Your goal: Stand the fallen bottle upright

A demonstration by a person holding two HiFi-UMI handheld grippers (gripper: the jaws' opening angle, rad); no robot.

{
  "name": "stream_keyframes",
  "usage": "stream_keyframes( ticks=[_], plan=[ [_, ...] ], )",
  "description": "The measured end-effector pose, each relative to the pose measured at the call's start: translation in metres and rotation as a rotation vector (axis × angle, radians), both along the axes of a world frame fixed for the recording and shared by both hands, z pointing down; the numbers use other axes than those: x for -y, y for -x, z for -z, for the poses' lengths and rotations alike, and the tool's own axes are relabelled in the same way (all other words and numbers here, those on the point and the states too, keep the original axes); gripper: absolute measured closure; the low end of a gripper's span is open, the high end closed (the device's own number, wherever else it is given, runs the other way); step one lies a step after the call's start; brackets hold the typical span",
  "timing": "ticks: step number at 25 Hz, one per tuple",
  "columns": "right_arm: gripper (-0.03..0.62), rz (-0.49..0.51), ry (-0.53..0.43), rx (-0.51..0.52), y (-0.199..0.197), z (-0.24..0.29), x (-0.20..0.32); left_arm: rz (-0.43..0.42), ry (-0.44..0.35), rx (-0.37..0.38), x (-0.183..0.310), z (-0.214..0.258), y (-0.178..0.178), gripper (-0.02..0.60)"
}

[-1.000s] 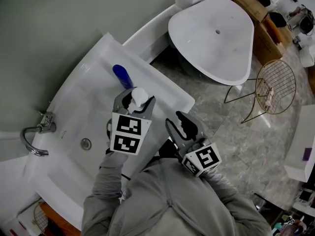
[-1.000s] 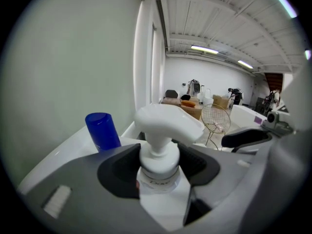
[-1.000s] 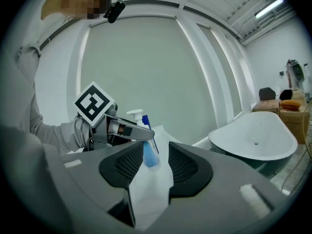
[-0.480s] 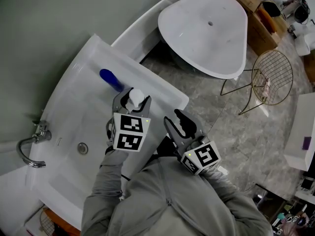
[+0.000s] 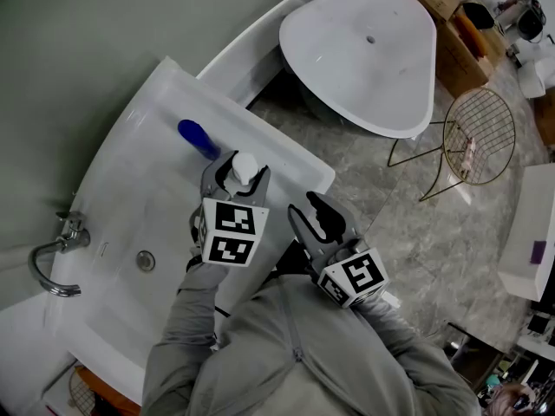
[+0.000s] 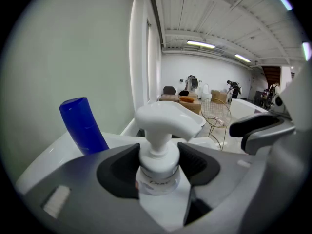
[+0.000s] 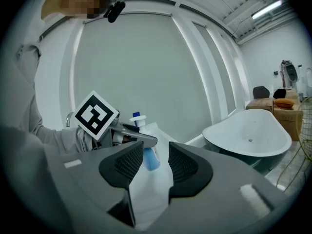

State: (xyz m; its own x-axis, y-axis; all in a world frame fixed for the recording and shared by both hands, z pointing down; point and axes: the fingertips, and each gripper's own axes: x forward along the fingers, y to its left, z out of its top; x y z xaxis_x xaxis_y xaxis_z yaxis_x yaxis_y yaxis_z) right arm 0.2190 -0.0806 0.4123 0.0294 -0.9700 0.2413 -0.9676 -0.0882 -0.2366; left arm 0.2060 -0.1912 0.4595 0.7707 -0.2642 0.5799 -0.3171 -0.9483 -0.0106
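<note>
Washbasin point(image 5: 130, 198), white, faucet point(image 5: 73, 229) at its left end. Blue bottle point(image 5: 198, 138): on the basin's flat rim, just beyond the left gripper. Left gripper point(image 5: 238, 172): jaws pinching the neck of the white pump bottle point(image 5: 245, 164), pump head uppermost. Judged a grip for holding it vertical while setting it down. Base hidden. Gripper angled downward over the rim. Right gripper point(image 5: 310, 211): jaws pressed together, empty, held aside by the person's chest, roughly level, judged idle.
</note>
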Motion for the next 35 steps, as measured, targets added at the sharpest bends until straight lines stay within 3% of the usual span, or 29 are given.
stream_keyframes(
  ticks=[21, 28, 35],
  plan=[
    [0.434, 0.050, -0.038, -0.018, 0.018, 0.014, 0.000, -0.031, -0.032, -0.088, -0.008, 0.035, 0.015, 0.290],
    [0.434, 0.085, -0.053, -0.037, 0.034, 0.022, 0.003, 0.009, -0.048, -0.115, -0.013, 0.050, 0.045, 0.290],
    [0.434, 0.107, -0.083, -0.057, 0.052, 0.030, 0.010, 0.108, -0.071, -0.156, -0.007, 0.062, 0.095, 0.288]
  ],
)
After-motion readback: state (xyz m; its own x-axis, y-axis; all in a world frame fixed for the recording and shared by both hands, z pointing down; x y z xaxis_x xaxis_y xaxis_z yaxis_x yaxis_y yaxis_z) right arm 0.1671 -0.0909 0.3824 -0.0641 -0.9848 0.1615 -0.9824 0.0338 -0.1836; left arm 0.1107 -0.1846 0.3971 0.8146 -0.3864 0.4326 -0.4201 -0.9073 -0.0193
